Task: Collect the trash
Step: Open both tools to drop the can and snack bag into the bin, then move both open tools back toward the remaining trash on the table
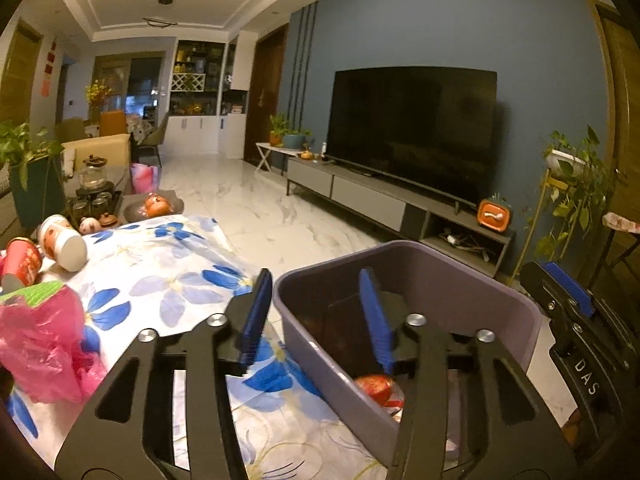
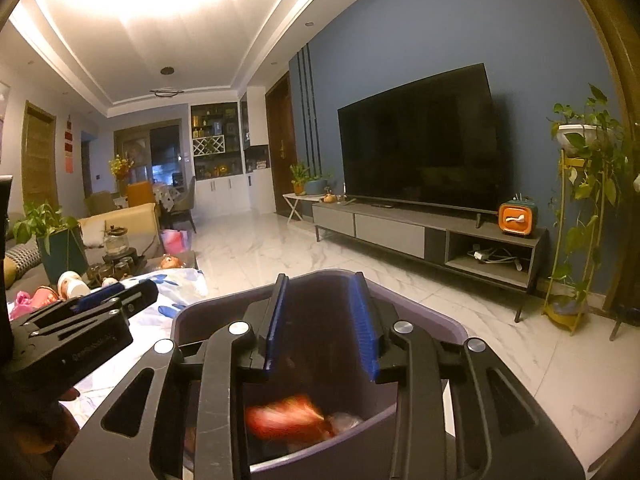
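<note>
We hold the left gripper (image 1: pixel 316 316) with jaws apart and empty, straddling the near-left rim of the purple bin (image 1: pixel 460 276). Our right gripper (image 2: pixel 322 326) is parted too, nothing between its pads, directly above the bin. Below those jaws lies a blurred red wrapper (image 2: pixel 286 420), its long axis running crosswise to our fingers.

The open top of the purple plastic bin (image 1: pixel 404 284) is left unobstructed. Its near-left rim is flanked by the flowered tablecloth's (image 1: pixel 168 280) edge, where a crumpled pink plastic bag (image 1: pixel 40 344) and two tipped red paper cups (image 1: pixel 48 248) are crowded.
</note>
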`<move>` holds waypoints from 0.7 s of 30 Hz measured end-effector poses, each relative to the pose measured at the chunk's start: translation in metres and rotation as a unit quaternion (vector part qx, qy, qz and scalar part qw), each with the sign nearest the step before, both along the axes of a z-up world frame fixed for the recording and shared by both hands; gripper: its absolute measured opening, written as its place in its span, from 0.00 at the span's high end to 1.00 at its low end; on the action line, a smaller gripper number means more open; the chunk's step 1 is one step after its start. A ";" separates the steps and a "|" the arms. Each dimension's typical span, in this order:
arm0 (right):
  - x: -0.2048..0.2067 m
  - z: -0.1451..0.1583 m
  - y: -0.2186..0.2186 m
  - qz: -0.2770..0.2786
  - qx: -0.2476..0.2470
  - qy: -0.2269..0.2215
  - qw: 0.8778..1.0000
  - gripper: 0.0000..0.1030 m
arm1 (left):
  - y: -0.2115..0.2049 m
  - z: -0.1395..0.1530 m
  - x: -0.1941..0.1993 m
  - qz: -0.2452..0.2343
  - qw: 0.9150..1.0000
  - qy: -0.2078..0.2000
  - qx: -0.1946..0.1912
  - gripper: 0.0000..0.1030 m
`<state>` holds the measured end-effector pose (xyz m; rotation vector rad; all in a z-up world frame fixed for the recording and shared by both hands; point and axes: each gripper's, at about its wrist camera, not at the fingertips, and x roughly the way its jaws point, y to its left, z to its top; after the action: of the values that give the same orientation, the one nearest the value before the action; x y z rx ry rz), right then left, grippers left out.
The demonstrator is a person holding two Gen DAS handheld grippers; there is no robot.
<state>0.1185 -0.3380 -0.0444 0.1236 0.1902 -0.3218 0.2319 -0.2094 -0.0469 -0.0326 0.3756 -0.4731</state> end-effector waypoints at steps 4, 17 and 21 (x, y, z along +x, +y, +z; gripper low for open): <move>-0.007 0.001 0.006 0.004 0.001 -0.005 1.000 0.55 | 0.017 0.004 -0.011 0.026 1.000 -0.006 -0.003 0.37; -0.024 0.001 0.040 0.045 0.014 -0.005 0.999 0.33 | 0.096 0.005 -0.052 0.130 0.991 -0.013 -0.004 0.25; -0.024 0.004 0.055 0.064 0.014 -0.003 0.998 0.33 | 0.125 0.005 -0.063 0.168 0.986 -0.017 0.003 0.24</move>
<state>0.0941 -0.2833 -0.0408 0.1402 0.1960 -0.1913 0.1692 -0.0844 -0.0417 -0.0812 0.3300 -0.1387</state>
